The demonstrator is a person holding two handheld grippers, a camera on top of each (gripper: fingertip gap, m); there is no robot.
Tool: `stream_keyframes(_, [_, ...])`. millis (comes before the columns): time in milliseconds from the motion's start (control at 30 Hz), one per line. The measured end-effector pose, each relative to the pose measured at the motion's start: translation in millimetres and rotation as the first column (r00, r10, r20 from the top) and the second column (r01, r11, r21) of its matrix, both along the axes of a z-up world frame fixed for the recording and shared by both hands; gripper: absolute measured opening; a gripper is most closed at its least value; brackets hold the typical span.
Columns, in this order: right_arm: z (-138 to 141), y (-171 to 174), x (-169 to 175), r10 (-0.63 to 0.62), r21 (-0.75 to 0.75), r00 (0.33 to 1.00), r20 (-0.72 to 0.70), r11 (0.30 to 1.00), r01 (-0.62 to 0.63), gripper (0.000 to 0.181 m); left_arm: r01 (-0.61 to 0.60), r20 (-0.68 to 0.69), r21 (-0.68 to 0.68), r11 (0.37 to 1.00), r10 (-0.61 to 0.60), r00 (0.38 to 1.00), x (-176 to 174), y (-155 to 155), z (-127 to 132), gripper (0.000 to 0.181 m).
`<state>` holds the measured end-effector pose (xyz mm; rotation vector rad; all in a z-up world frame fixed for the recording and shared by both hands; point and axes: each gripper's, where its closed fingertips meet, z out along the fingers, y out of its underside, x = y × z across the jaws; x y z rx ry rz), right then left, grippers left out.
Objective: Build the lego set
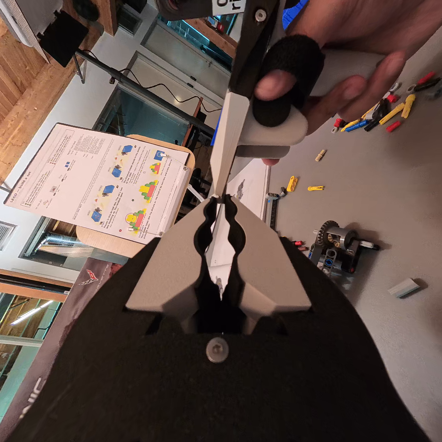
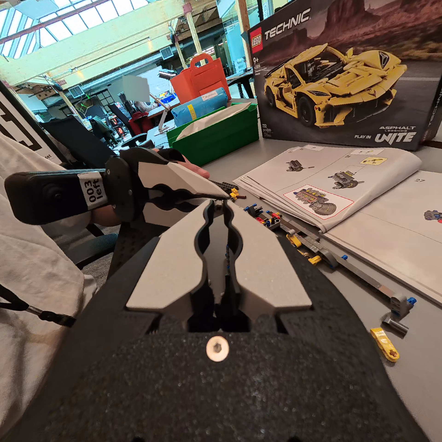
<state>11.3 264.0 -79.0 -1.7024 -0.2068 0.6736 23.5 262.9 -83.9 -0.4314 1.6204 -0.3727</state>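
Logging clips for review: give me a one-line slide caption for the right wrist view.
Right tool and left tool meet tip to tip on a tiny piece beside the open instruction booklet and set box.

We see the box (image 2: 344, 79) standing behind the open booklet (image 2: 334, 191) on the table (image 2: 418, 358); a bin (image 2: 215, 136) sits left of the box, loose parts (image 2: 306, 241) before the booklet.

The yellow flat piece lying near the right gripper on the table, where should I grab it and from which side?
Grip the yellow flat piece across its narrow width near the middle, coming straight down from above. It lies flat on the grey table, long and thin, so only its two long edges offer the fingers facing sides. A short grey tube lies close by its far end, so staying mid-length probably keeps the fingers clear.
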Motion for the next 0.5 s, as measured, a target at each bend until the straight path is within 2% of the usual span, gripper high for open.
stream_keyframes(167, [-3.2, -1.3, 0.2, 0.006, 0.001, 1.000, 0.000, 1.000, -0.006, 0.006, 0.008, -0.017, -0.047, 0.999, -0.009, 1.000, 0.5, -1.6, -2.9, 0.005])
stream_keyframes(267, [-6.6, -4.4, 0.9, 0.014, -0.014, 1.000, -0.024, 1.000, -0.014, 0.006, 0.056, -0.108, -0.199, 0.978, -0.079, 0.991, -0.9, -0.4, -11.2, 0.007])
stream_keyframes(300, [-7.0, -7.0, 4.8, 0.005, -0.017, 1.000, -0.028, 1.000, -0.005, 0.006, 0.047, -0.169, -0.259, 0.965, -0.093, 0.981, -2.2, 5.6, -18.4, 0.017])
stream_keyframes(333, [-8.3, -9.9, 10.9, -0.014, -0.021, 1.000, -0.024, 1.000, 0.014, 0.006, 0.023, -0.253, -0.331, 0.943, -0.112, 0.961, -4.8, 12.5, -29.9, 0.030])
stream_keyframes(400, [-19.1, -15.5, 22.7, -0.055, -0.056, 0.998, 0.003, 0.997, 0.055, 0.006, -0.032, -0.418, -0.506, 0.862, -0.212, 0.883, -18.0, 18.2, -56.7, 0.041])
stream_keyframes(500, [-40.7, -17.3, 38.4, -0.130, -0.112, 0.990, 0.058, 0.984, 0.136, 0.006, -0.104, -0.470, -0.667, 0.738, -0.308, 0.827, -35.0, 18.1, -67.4, 0.038])
